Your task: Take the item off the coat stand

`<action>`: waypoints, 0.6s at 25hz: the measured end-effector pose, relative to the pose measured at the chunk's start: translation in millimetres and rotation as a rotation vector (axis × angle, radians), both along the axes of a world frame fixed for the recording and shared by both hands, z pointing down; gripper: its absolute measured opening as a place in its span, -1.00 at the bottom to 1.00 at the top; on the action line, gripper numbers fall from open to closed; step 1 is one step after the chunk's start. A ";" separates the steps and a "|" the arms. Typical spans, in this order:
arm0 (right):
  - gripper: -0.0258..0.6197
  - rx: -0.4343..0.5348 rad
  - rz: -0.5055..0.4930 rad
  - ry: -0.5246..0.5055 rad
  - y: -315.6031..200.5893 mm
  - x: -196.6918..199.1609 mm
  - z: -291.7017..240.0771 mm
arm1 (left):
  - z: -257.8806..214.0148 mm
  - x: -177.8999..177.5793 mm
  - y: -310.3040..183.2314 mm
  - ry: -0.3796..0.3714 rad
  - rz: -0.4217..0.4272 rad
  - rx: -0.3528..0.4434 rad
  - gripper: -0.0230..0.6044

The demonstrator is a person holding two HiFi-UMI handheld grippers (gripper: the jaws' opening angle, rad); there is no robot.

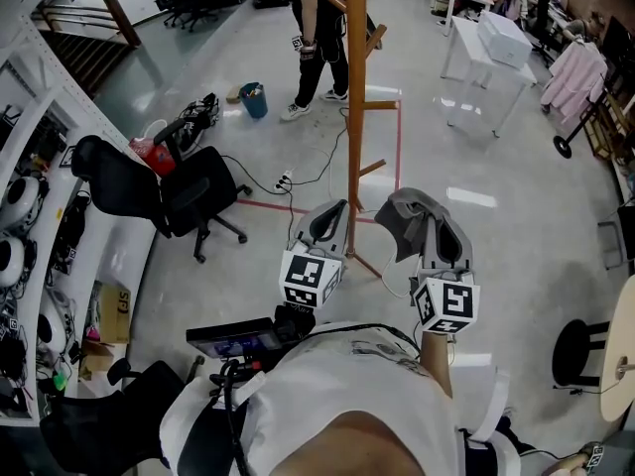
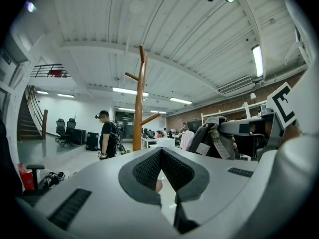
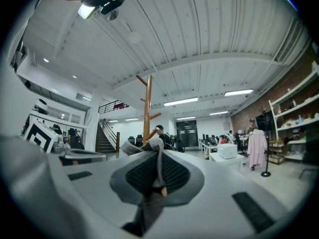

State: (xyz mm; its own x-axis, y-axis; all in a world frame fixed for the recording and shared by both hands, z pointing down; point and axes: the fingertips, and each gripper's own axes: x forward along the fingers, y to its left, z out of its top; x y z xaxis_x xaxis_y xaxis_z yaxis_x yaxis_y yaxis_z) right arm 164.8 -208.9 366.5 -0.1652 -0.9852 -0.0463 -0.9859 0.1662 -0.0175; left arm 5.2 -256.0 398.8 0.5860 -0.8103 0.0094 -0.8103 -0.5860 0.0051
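The wooden coat stand [image 1: 355,87] rises from the floor right in front of me, and its pegs are bare. It also shows in the left gripper view [image 2: 138,113] and the right gripper view [image 3: 147,113]. My right gripper [image 1: 434,234] is to the right of the pole, shut on a grey fabric item [image 1: 415,216] with a white label that drapes over its jaws. A fold of that item [image 3: 157,158] is pinched between the pads, and the bundle [image 2: 212,138] hangs clear of the stand. My left gripper [image 1: 330,214] is close to the pole's left side, shut with nothing in it.
A person in black [image 1: 319,38] stands just beyond the stand. A black office chair [image 1: 179,191] is at the left, with a blue bucket [image 1: 254,99] and floor cables behind it. A white table [image 1: 486,58] and a pink garment on a rack [image 1: 575,77] stand at the far right.
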 end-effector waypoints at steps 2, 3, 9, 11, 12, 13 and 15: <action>-0.83 -0.002 0.001 0.001 0.7 -1.2 2.1 | 0.9 -0.6 1.1 -0.001 0.001 0.002 -0.92; -0.83 -0.002 0.002 0.001 1.1 -1.8 2.9 | 1.3 -1.0 1.6 -0.001 0.001 0.002 -0.92; -0.83 0.000 -0.001 0.002 3.4 -3.3 2.9 | 0.9 -2.6 4.3 0.003 -0.002 0.000 -0.92; -0.83 -0.002 -0.003 0.004 3.2 -2.5 3.9 | 1.0 -1.0 4.5 0.004 -0.002 0.003 -0.92; -0.83 -0.005 -0.007 0.005 3.0 -2.9 4.5 | 1.3 -0.7 4.5 0.003 -0.002 0.003 -0.92; -0.84 -0.009 -0.010 0.008 3.0 -3.7 5.2 | 1.6 -0.8 4.7 0.003 -0.002 0.002 -0.92; -0.84 -0.017 -0.015 0.012 3.8 -4.9 6.3 | 2.1 -1.5 5.4 0.004 -0.003 -0.001 -0.92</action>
State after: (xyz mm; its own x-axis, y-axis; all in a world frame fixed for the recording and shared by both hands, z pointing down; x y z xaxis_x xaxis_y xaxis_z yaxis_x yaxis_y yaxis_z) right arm 159.9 -205.1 372.8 -0.1802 -0.9832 -0.0273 -0.9835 0.1805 -0.0088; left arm 3.7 -250.6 400.9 0.5836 -0.8120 0.0078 -0.8121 -0.5835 0.0087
